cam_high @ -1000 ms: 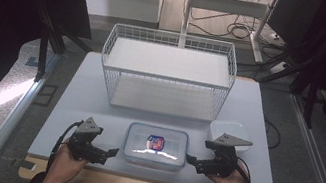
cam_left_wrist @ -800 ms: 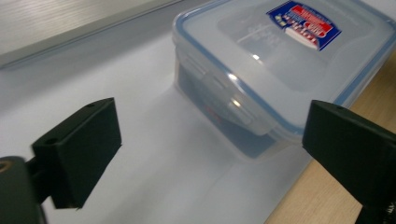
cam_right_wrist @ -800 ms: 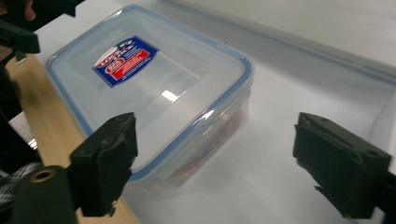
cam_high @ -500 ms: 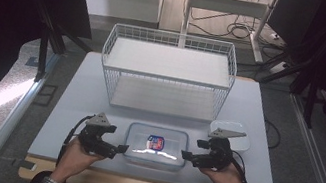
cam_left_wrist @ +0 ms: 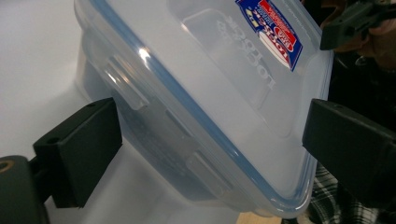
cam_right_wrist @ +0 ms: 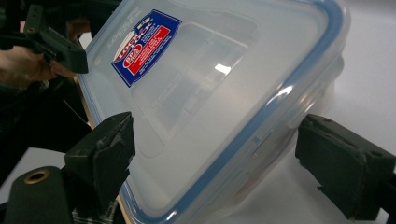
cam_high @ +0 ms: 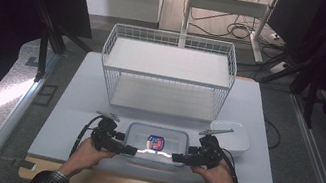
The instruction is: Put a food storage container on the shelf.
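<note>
From above, the clear lidded container (cam_high: 155, 146) sits at the table's (cam_high: 69, 120) near edge between the left gripper (cam_high: 128, 150) and right gripper (cam_high: 179, 158), with a wire basket (cam_high: 167, 72) behind and a white bowl (cam_high: 234, 137) just beyond the right gripper. Along the left gripper's jaws, the container's short end lies between wide-open pads, neither clearly pressing. Along the right gripper's jaws, which have just been opening, the opposite end sits between spread pads, ungripped.

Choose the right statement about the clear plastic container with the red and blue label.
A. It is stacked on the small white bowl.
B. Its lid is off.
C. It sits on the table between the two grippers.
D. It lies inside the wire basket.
C: the clear plastic container, lid on, rests on the table between the left gripper and the right gripper, in front of the wire basket.
</note>
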`<state>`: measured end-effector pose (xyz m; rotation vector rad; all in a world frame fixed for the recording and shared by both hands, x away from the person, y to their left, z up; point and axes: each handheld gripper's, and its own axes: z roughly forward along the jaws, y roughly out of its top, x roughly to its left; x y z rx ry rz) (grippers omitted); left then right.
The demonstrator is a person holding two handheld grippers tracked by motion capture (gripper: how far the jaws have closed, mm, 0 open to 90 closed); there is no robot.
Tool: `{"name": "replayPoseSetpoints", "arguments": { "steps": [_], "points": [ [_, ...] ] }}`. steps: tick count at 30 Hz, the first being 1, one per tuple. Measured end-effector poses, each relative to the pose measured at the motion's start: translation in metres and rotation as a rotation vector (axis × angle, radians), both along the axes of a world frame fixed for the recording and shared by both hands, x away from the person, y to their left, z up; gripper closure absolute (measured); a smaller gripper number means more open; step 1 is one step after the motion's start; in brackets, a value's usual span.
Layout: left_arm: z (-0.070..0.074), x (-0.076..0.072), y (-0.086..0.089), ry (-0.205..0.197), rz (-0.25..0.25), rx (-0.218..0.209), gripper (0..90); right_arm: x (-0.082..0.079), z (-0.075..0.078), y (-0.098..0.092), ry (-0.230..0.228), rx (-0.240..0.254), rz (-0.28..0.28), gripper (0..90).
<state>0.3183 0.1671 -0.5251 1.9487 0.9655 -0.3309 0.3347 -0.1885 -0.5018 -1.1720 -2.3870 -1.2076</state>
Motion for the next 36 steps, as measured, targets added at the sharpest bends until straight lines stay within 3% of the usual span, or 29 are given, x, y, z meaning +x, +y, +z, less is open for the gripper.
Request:
{"name": "replayPoseSetpoints", "arguments": {
  "steps": [2,7,9,11,14,19,22,33,36],
  "points": [
    [0.003,-0.003,0.003,-0.015,0.004,0.004,11.3,0.0,0.0,-0.001,0.022,0.008,-0.008,15.1],
    [0.005,-0.008,0.01,0.021,0.028,-0.019,21.7,-0.002,0.0,-0.007,0.097,0.035,-0.032,24.6],
    [0.009,-0.015,0.013,-0.01,0.02,-0.013,26.0,-0.004,0.003,-0.012,0.092,0.063,-0.054,34.8],
    [0.01,-0.025,0.019,-0.019,0.053,-0.054,34.6,-0.004,0.005,-0.016,0.093,0.091,-0.067,40.7],
    [0.012,-0.031,0.021,-0.016,0.079,-0.071,43.2,-0.007,0.012,-0.019,0.078,0.104,-0.079,48.3],
    [0.013,-0.036,0.021,-0.008,0.124,-0.094,47.8,-0.015,0.014,-0.021,0.059,0.109,-0.088,50.3],
    [0.016,-0.038,0.019,-0.009,0.146,-0.082,48.1,-0.019,0.015,-0.021,0.054,0.111,-0.107,51.6],
    [0.025,-0.037,0.017,-0.05,0.19,-0.057,48.8,-0.027,0.023,-0.016,-0.009,0.084,-0.132,53.6],
    [0.032,-0.036,0.018,-0.077,0.195,-0.061,48.8,-0.025,0.028,-0.015,-0.034,0.09,-0.127,53.6]
  ]
}}
